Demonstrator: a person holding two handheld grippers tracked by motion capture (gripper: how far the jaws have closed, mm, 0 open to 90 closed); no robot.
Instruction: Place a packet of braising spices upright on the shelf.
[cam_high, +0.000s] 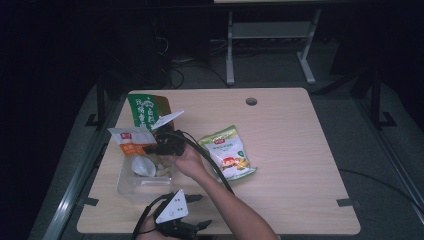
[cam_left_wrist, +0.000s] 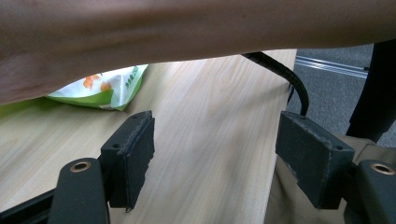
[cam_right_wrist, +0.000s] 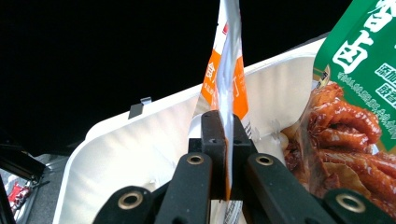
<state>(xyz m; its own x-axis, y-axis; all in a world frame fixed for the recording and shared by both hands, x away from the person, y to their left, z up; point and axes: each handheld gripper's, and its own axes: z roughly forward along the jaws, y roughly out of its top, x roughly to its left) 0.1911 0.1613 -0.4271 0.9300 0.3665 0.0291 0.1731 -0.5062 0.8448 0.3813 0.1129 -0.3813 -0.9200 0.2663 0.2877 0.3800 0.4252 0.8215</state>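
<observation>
**Right claw pinches orange packet over the clear tray**

The right claw (cam_right_wrist: 223, 154) is closed flat on the edge of a thin orange-and-white snack packet (cam_right_wrist: 226, 79), its two black pads pressed together with only the foil between them. The right gripper view shows this grip close up: the packet rises edge-on from the pads, silver along its seam, orange with white lettering on its face. Behind it lies the pale wall of a clear plastic tray (cam_right_wrist: 140, 140), and at the right a green packet (cam_right_wrist: 359, 60) printed with glazed brown meat.

The high view gives the layout instead. There the right claw (cam_high: 159, 141) sits at the far end of the tray (cam_high: 131, 187), near the left edge of the tabletop (cam_high: 300, 165), with the orange packet (cam_high: 131, 139) sticking out to its left, above the tray's far end. The green packet (cam_high: 147, 110) lies just beyond, partly under the gripper's grey plate. Pale things lie inside the tray, possibly wrapped snacks; the dim picture does not settle it. A green-and-white snack bag (cam_high: 229, 152) lies flat on the tabletop just right of the person's forearm.

The left claw (cam_high: 196, 212) rests at the near edge of the tabletop. The left gripper view shows its pads (cam_left_wrist: 135, 149) standing wide apart with nothing between them, bare wood below, the forearm (cam_left_wrist: 187, 32) crossing overhead and a corner of the green-and-white bag (cam_left_wrist: 107, 88) beyond.
</observation>
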